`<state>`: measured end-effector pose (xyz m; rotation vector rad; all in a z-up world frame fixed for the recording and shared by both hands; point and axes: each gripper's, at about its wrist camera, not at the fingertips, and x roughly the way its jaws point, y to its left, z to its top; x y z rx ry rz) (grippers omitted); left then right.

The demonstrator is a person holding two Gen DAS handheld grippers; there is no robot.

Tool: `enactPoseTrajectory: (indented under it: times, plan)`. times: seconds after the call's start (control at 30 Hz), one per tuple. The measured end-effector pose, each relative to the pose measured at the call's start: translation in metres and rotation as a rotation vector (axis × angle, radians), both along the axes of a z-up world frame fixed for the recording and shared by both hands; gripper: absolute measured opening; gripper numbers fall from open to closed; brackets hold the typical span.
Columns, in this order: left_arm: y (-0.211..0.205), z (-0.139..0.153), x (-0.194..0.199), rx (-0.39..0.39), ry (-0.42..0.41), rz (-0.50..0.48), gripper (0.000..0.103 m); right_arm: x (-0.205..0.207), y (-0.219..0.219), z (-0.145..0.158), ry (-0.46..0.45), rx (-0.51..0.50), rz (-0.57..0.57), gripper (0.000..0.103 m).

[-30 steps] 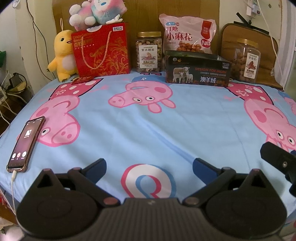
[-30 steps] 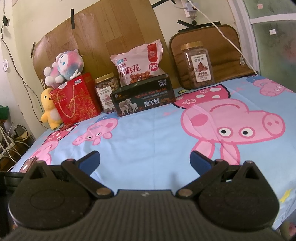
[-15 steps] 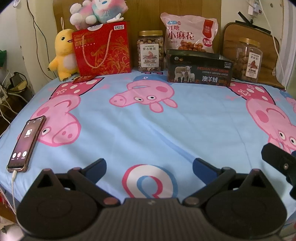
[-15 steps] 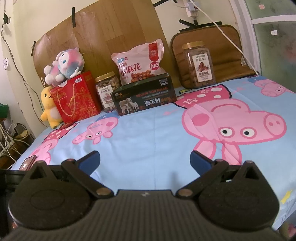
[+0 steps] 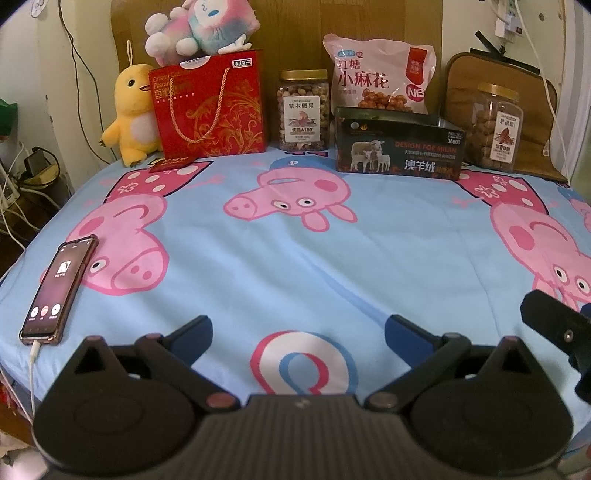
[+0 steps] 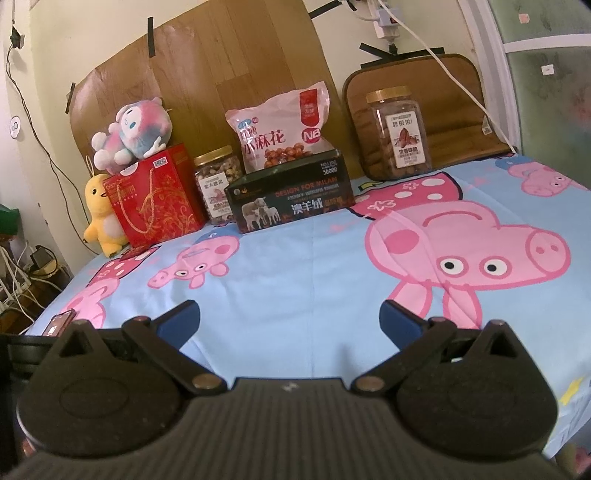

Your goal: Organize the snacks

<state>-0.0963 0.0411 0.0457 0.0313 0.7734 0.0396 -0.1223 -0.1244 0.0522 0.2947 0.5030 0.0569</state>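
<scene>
A: Where are the snacks?
B: Around the dark box (image 5: 399,147): a pink bag (image 5: 378,75) behind it, one nut jar (image 5: 303,109) on each side.
A: And the tools?
B: The left tool (image 5: 297,326) and the right tool (image 6: 290,319) are both wide apart, empty, above the bed (image 5: 332,258).

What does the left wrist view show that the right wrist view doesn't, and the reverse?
Only the left wrist view shows the whole phone with its lit screen and cable, plus part of the right tongs at the right edge. Only the right wrist view shows the green glass panel and the wall socket overhead. Both show the red gift bag, two nut jars, pink snack bag, dark box and plush toys.
</scene>
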Motion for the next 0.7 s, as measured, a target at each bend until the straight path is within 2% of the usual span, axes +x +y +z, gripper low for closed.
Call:
enactPoseTrajectory:
  times: [0.7]
  plan:
    - [-0.0011,-0.0052,0.0038,0.005,0.015,-0.003,0.103,0.0008,-0.0018,-0.0024,0.002,0.010,-0.003,0.103]
